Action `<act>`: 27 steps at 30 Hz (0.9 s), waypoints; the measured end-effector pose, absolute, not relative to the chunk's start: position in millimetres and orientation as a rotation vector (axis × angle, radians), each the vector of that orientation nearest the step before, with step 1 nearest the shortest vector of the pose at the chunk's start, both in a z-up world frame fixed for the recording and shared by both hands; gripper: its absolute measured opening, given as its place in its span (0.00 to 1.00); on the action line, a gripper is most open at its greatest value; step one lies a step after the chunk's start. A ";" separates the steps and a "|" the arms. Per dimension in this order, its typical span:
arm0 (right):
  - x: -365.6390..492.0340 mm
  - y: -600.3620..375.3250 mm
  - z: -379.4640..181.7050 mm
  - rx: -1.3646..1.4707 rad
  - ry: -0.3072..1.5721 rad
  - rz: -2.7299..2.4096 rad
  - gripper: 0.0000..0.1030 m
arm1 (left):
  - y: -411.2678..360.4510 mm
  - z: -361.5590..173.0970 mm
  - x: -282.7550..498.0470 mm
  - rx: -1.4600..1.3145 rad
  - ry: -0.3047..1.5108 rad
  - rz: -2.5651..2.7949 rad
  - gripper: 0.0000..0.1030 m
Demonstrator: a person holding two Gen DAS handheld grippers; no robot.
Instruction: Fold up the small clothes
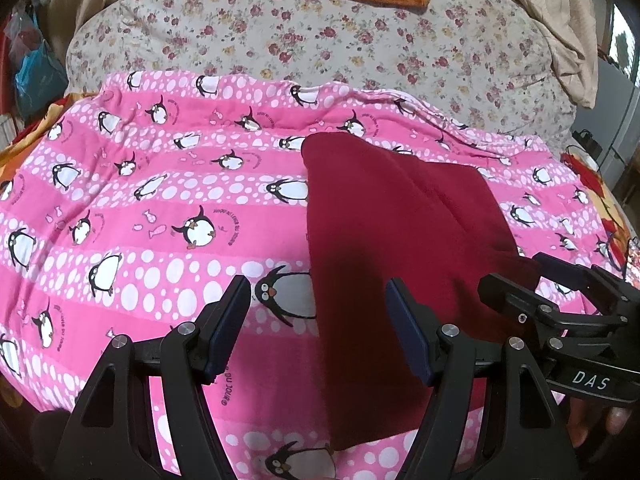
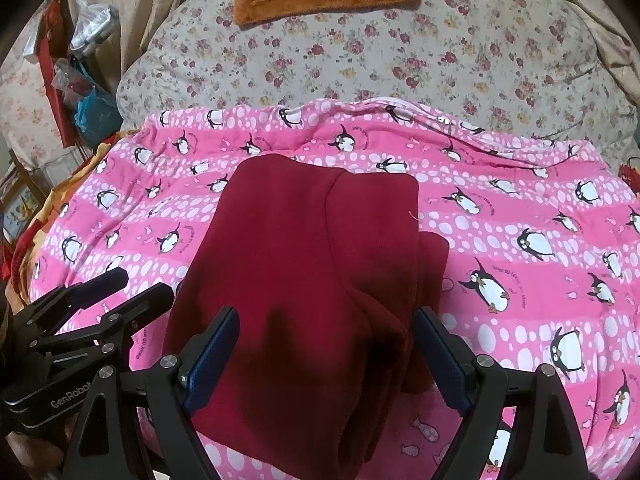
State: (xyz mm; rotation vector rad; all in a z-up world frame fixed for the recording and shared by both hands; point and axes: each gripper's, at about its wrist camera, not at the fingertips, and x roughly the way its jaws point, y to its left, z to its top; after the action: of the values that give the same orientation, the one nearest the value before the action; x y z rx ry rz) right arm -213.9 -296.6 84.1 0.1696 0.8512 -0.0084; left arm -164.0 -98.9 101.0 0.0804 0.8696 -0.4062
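Folded maroon garment (image 2: 304,264) lies on penguin blanket (image 2: 520,208).

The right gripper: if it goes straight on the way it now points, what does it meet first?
Most likely the dark red garment, which lies directly between and ahead of the right gripper, whose jaws stand open. Depth is unclear, but nothing else shows in that line before the pink penguin blanket beneath.
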 end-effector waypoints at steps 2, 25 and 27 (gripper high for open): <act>-212.2 -297.2 81.2 0.174 0.859 -0.007 0.84 | -100.0 99.2 -162.8 0.079 0.873 -0.404 0.68; -196.4 -305.4 64.6 0.215 0.866 -0.001 0.84 | -98.5 85.5 -141.1 0.069 0.915 -0.378 0.68; -196.3 -305.8 65.4 0.218 0.862 0.002 0.84 | -100.1 86.5 -140.4 0.075 0.914 -0.375 0.68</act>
State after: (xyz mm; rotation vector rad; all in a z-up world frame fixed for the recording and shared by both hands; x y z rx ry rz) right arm -196.3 -305.8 65.4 0.2178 0.8621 0.0023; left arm -140.4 -100.1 86.5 0.0745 0.9137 -0.3749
